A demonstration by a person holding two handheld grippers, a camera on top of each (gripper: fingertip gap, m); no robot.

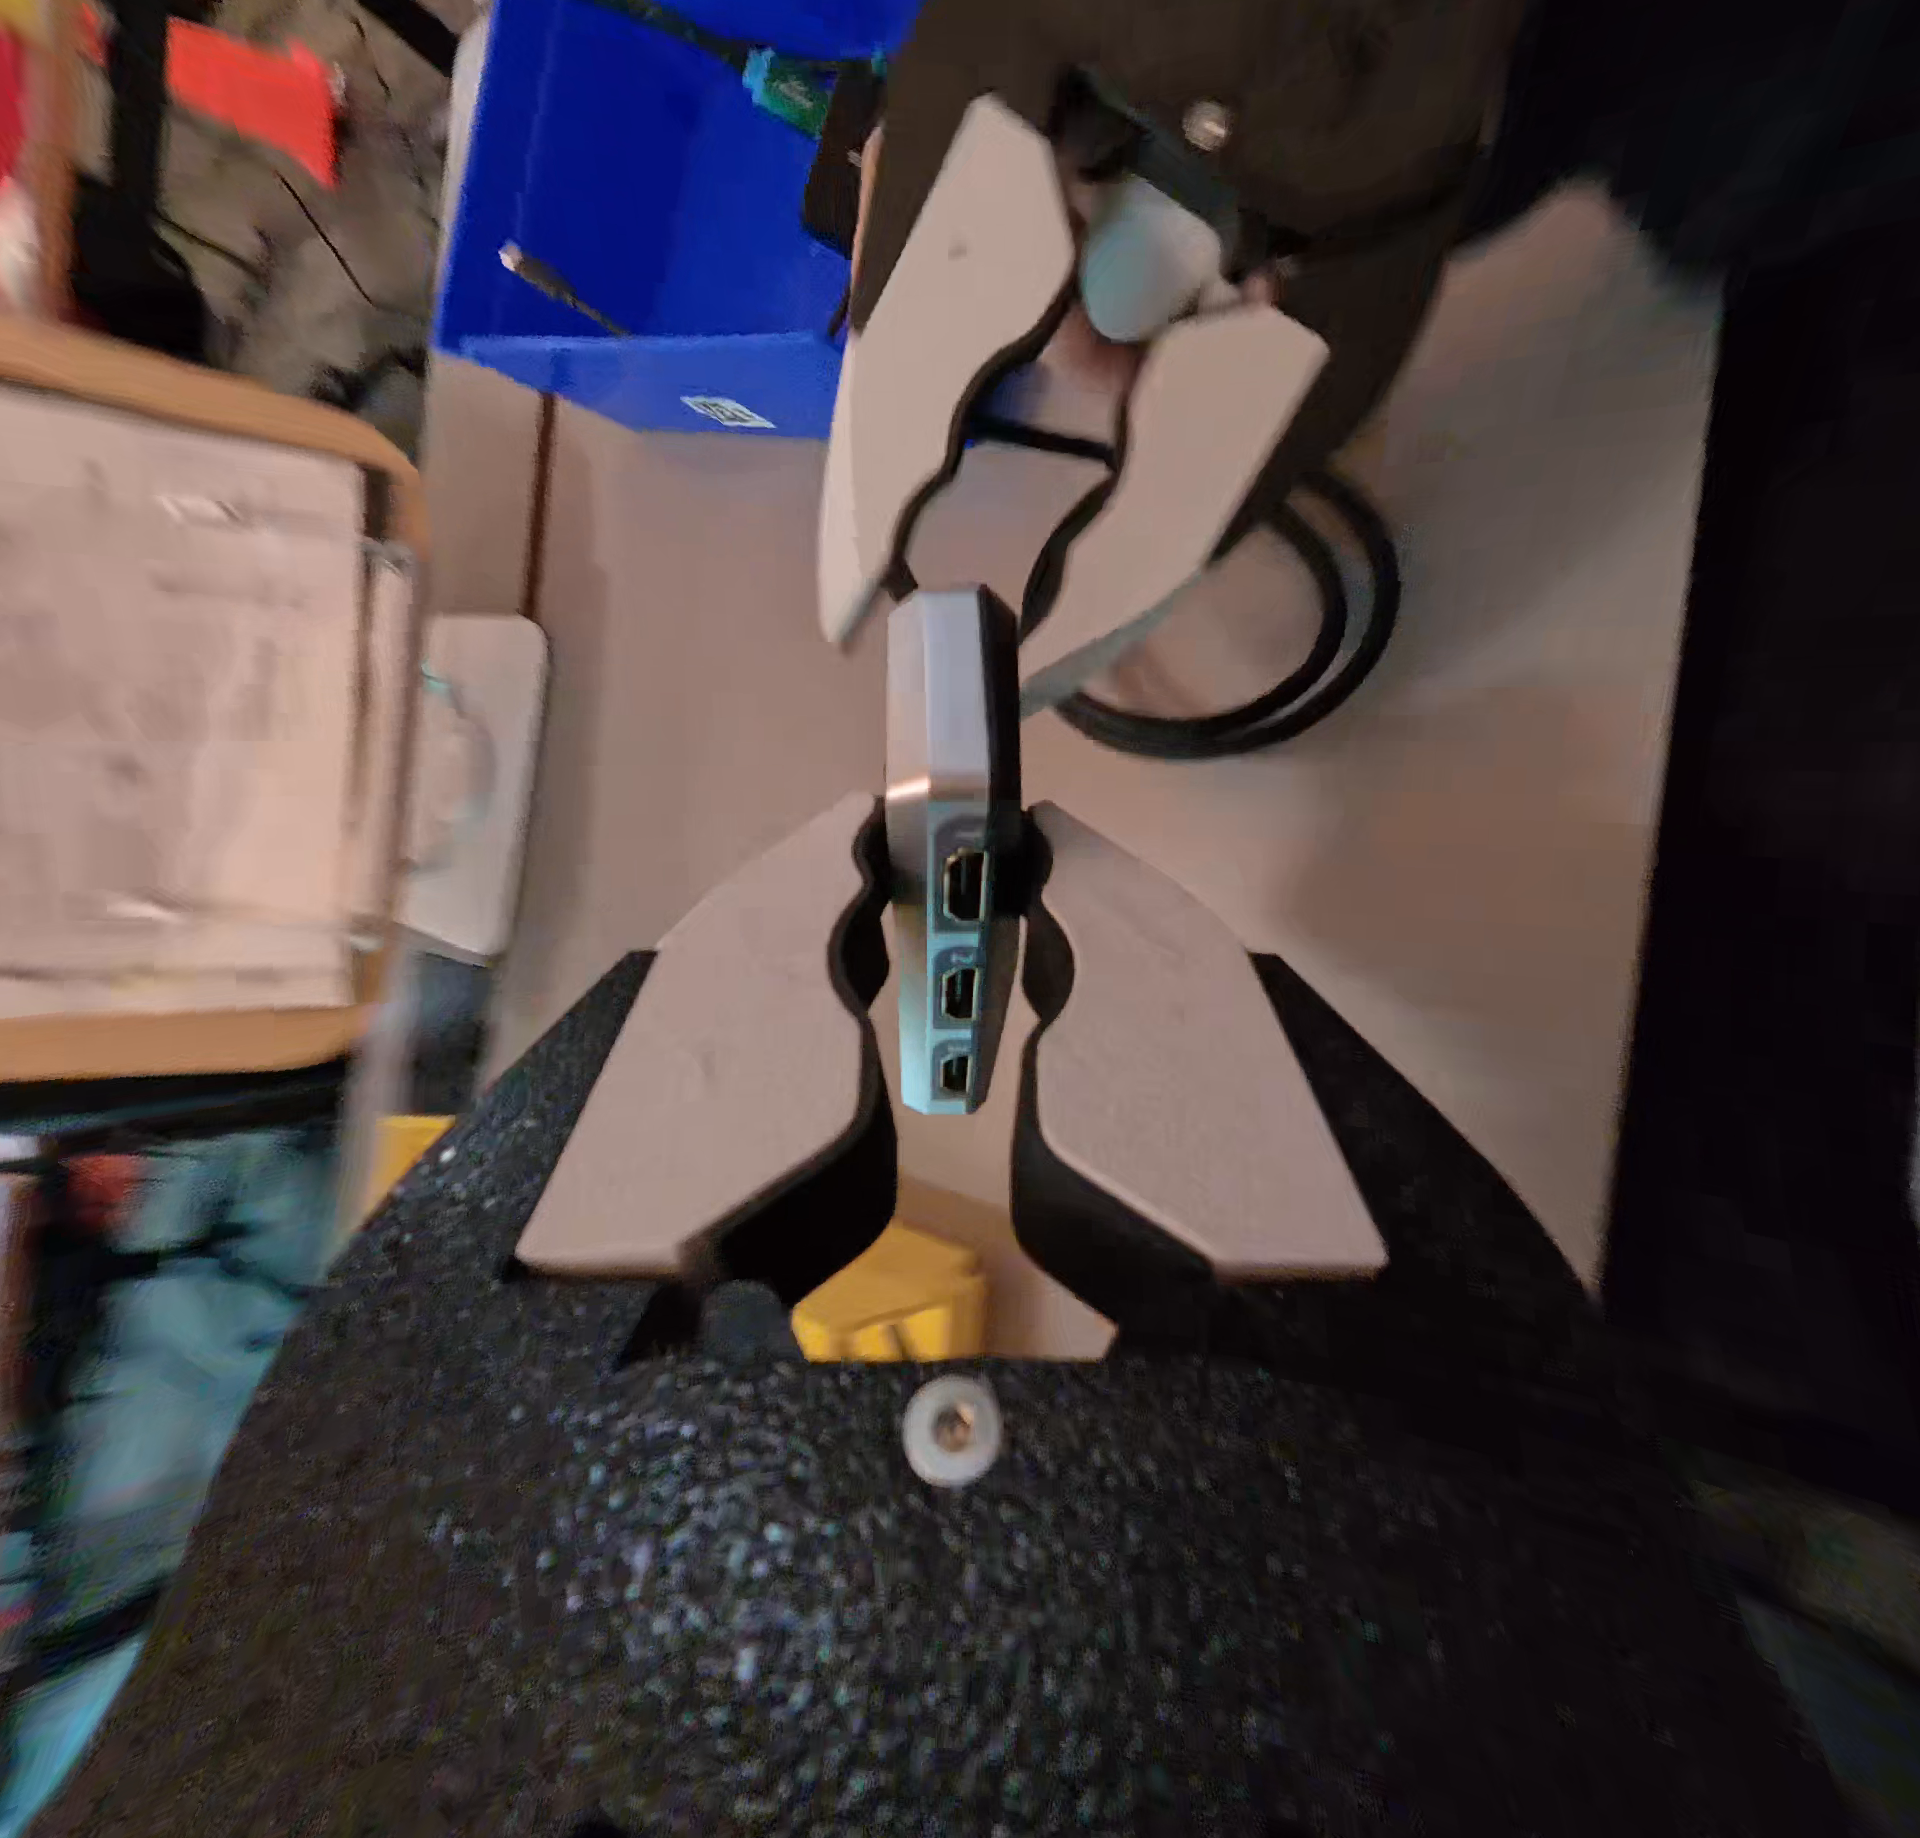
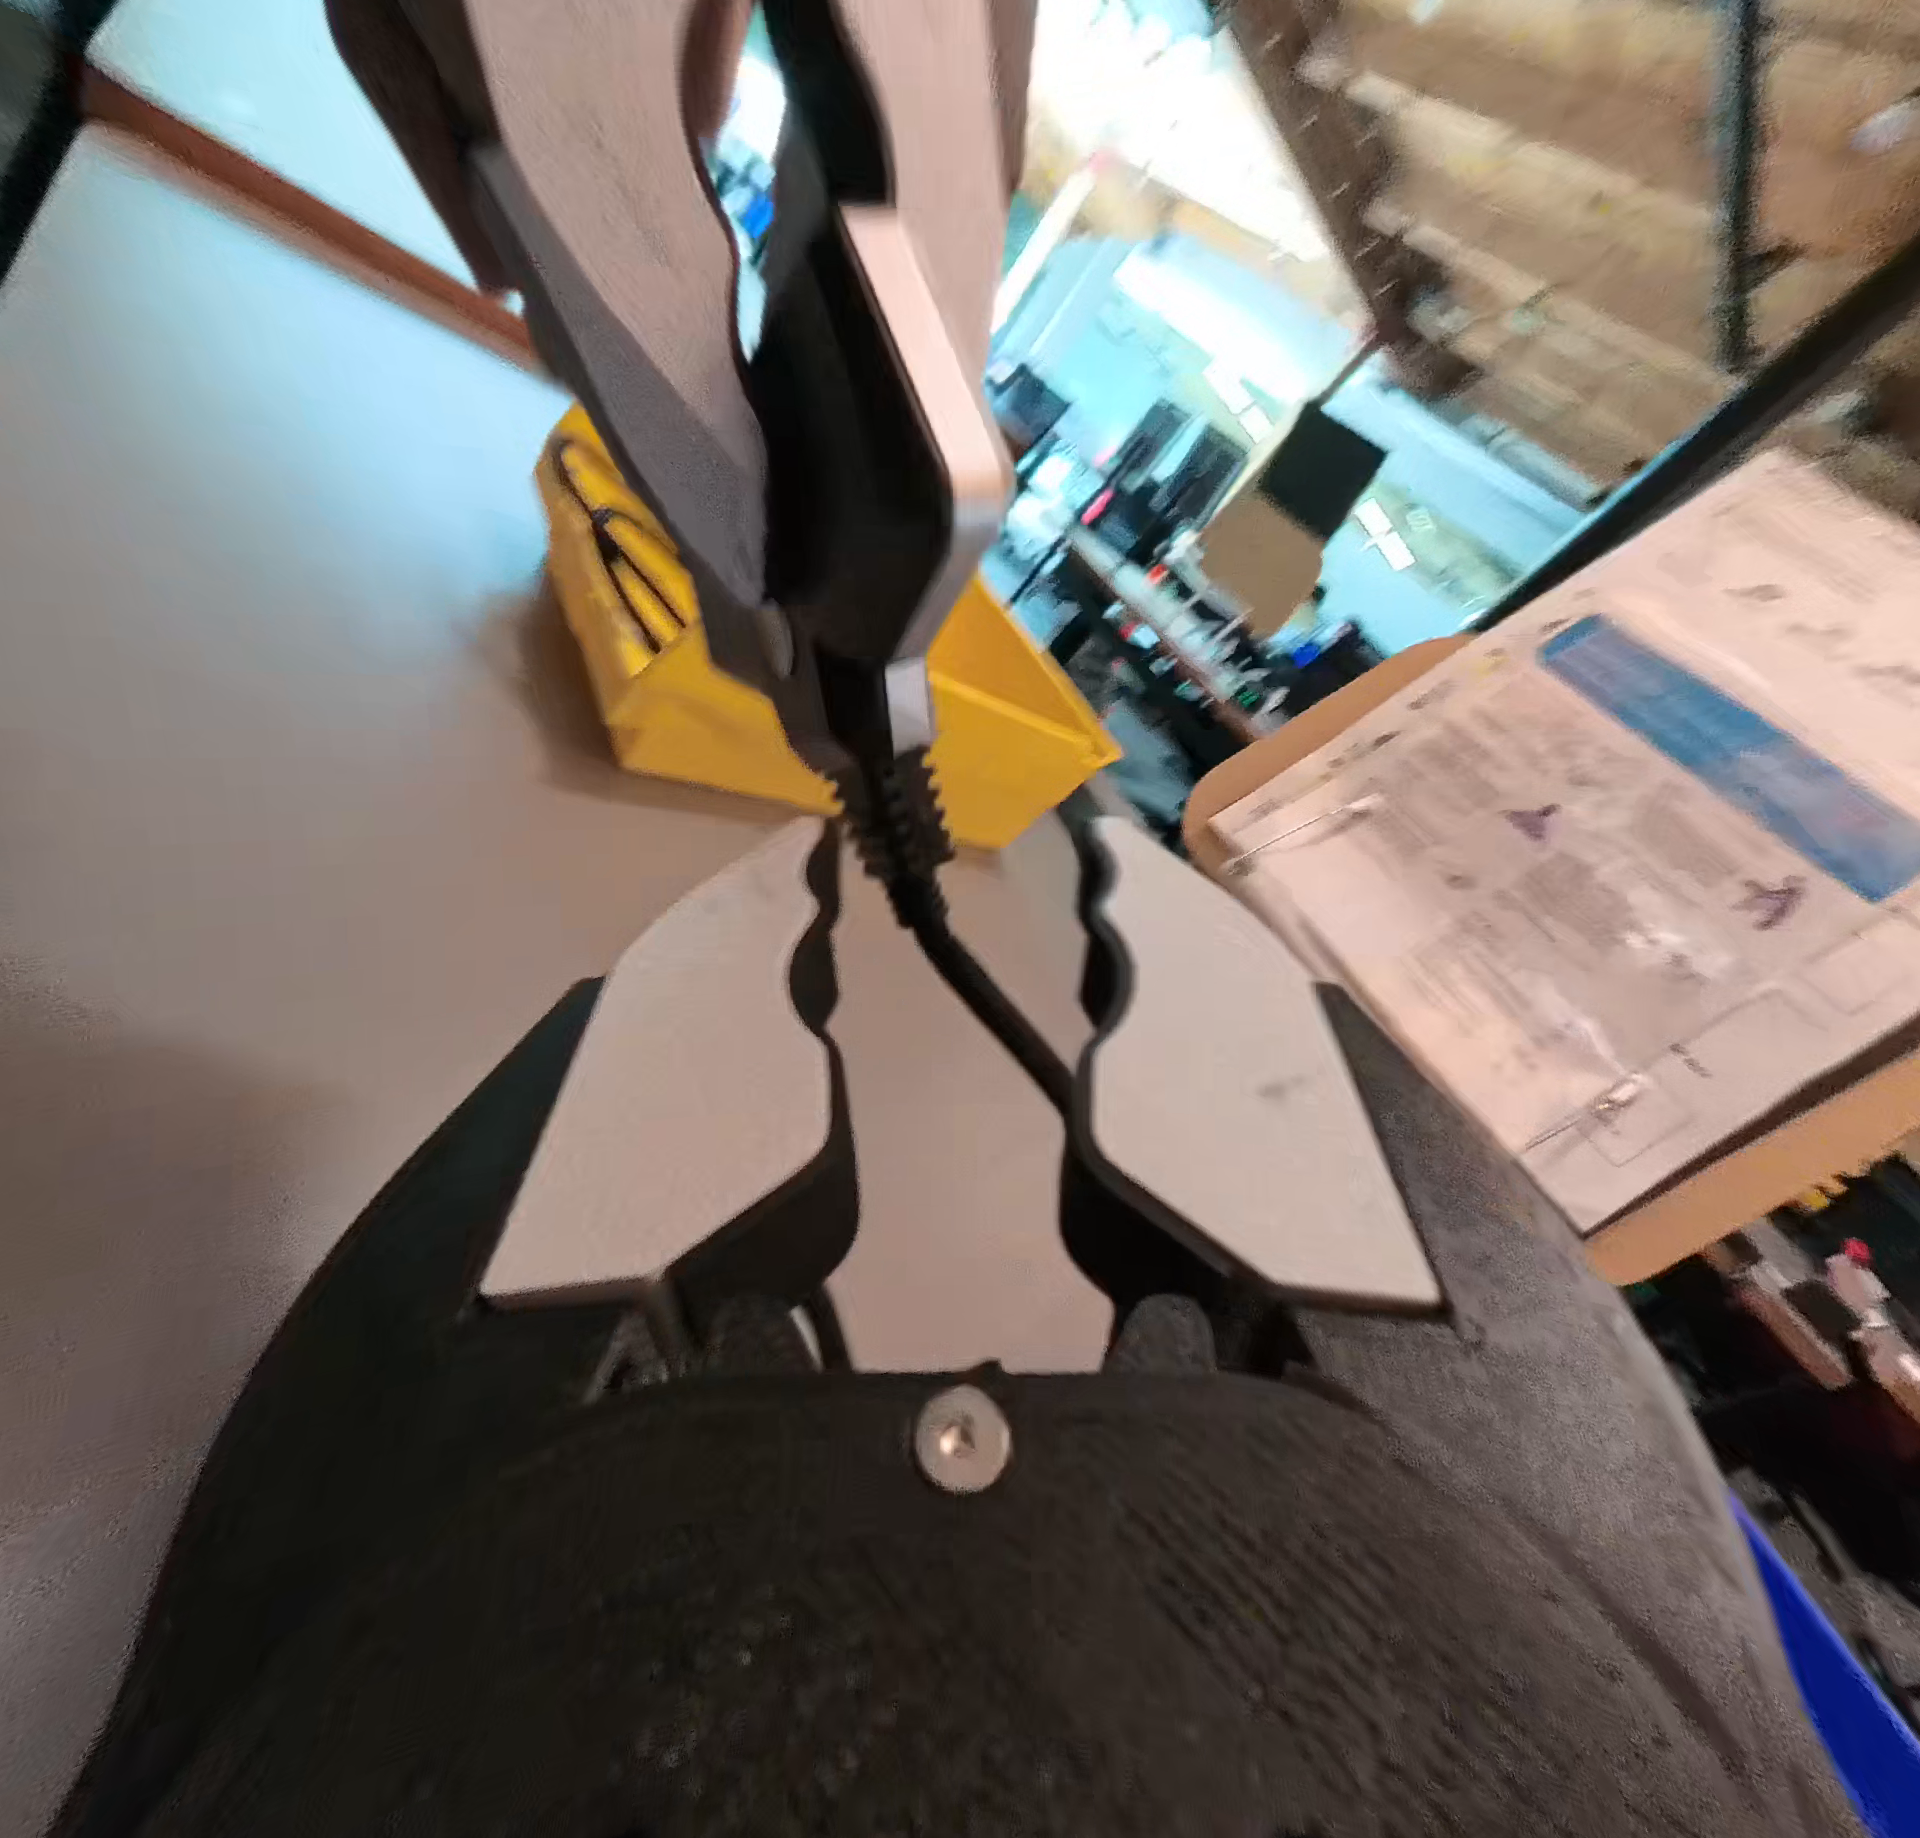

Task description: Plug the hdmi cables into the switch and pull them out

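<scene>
The switch (image 1: 951, 853), clamped on edge between the left gripper (image 1: 951, 853) fingers, is showing its three ports facing near, unblocked. At its far end the right gripper (image 1: 961, 625) is hanging with fingers apart, crowding that end. A black cable (image 1: 1340, 645) is looping on the tabletop (image 1: 1351, 905) to the right. A blue bin (image 1: 644, 178) is standing far left, a clipboard (image 1: 187, 687) closing the left side, and a yellow bin (image 2: 665, 676) is sitting on the tabletop beyond the switch in the right wrist view. Bare tabletop is lying open right of the switch.
</scene>
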